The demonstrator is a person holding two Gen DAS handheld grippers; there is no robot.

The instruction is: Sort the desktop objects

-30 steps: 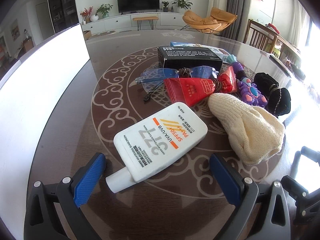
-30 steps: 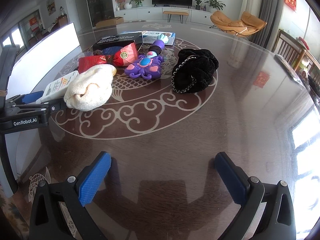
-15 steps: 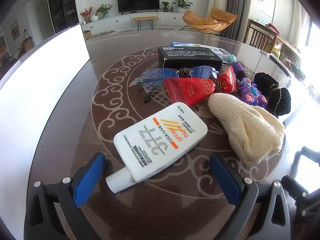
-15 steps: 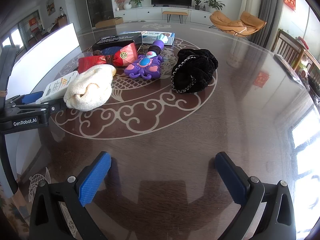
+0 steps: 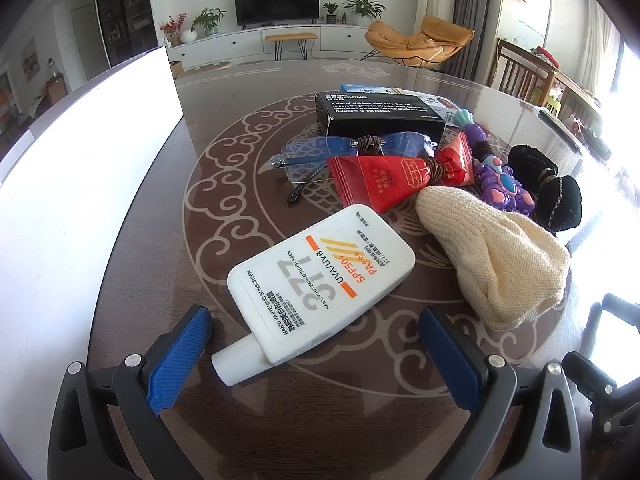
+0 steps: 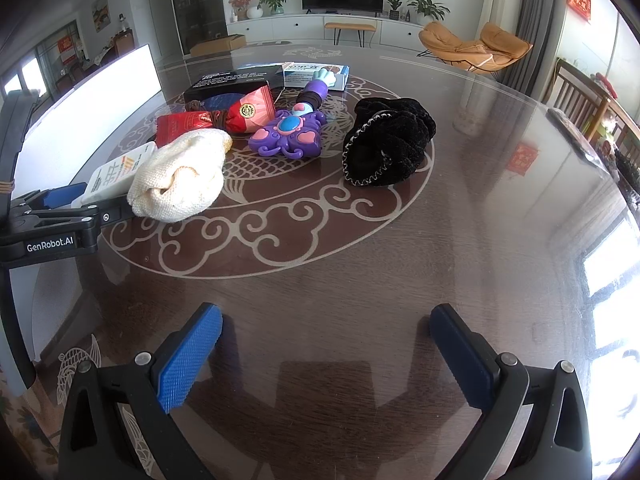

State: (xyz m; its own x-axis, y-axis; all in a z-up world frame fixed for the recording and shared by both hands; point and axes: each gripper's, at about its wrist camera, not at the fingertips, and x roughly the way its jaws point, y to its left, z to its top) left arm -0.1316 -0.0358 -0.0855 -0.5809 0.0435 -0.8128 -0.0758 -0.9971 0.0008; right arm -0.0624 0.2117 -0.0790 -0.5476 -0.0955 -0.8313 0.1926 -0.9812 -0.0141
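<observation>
**Glass-topped table, both grippers open, clutter grouped in the middle**

Glass covers the dark brown table [image 6: 360, 280], and I see a pale scroll ring printed around the pile of things to sort. My left gripper [image 5: 316, 354] has its jaws spread wide, with the cap end of the white sunscreen bottle [image 5: 320, 280] lying between its blue pads [image 5: 180, 356], touched by neither. My right gripper [image 6: 326, 354] is also wide open, over bare tabletop, holding nothing.

The only containers I can make out are boxes: a black box [image 5: 380, 118] lying closed at the far side of the pile, and a light blue box [image 6: 316, 74] just behind it. I cannot tell what is inside either.

Against the black box lie blue-lensed glasses [image 5: 352, 148], then a red packet [image 5: 396, 180] tied in the middle with brown cord. A cream knitted hat [image 5: 496, 260] sits just right of the bottle. A purple toy [image 6: 290, 134] and a black scrunchie [image 6: 386, 142] lie further right, slightly apart.

A tall white panel [image 5: 80, 168] stands along the table's left edge. From the right wrist view, the near and right parts of the table are open surface out to the curved rim.
</observation>
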